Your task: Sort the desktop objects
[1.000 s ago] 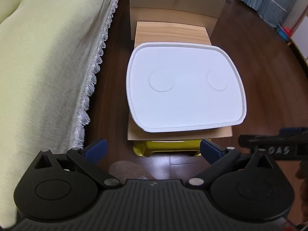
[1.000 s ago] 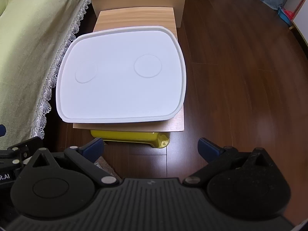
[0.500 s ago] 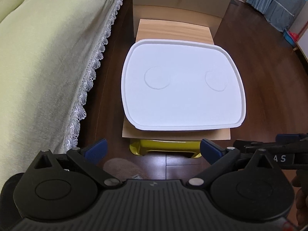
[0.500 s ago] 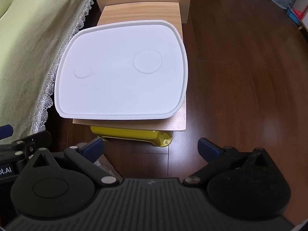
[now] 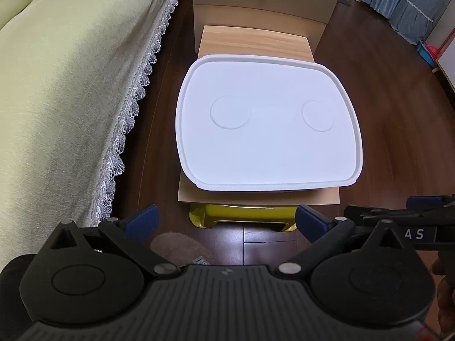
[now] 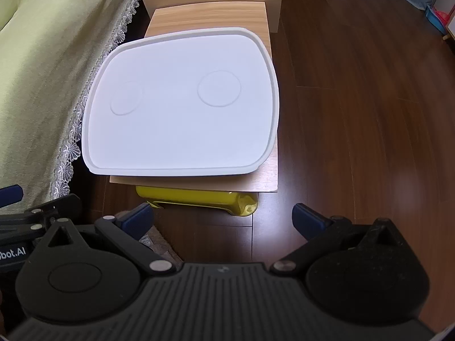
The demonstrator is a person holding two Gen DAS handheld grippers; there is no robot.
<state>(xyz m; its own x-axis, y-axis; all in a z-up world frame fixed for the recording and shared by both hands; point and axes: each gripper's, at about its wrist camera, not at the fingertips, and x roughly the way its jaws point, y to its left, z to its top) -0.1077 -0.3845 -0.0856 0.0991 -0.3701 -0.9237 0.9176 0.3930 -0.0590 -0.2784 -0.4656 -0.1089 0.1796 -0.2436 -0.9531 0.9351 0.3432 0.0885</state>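
Both hand-held grippers, left and right, have drawn back from the white tray, jaws wide, empty.

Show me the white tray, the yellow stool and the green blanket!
white tray (image 5: 267,147), left wrist view, bare middle of its flat top.
yellow stool (image 6: 196,194), right wrist view, front edge.
green blanket (image 5: 62,85), left wrist view, draped top.

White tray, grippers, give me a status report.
Left gripper open, right gripper open, both empty. Flat white plastic tray bare on wooden board. Nothing between.
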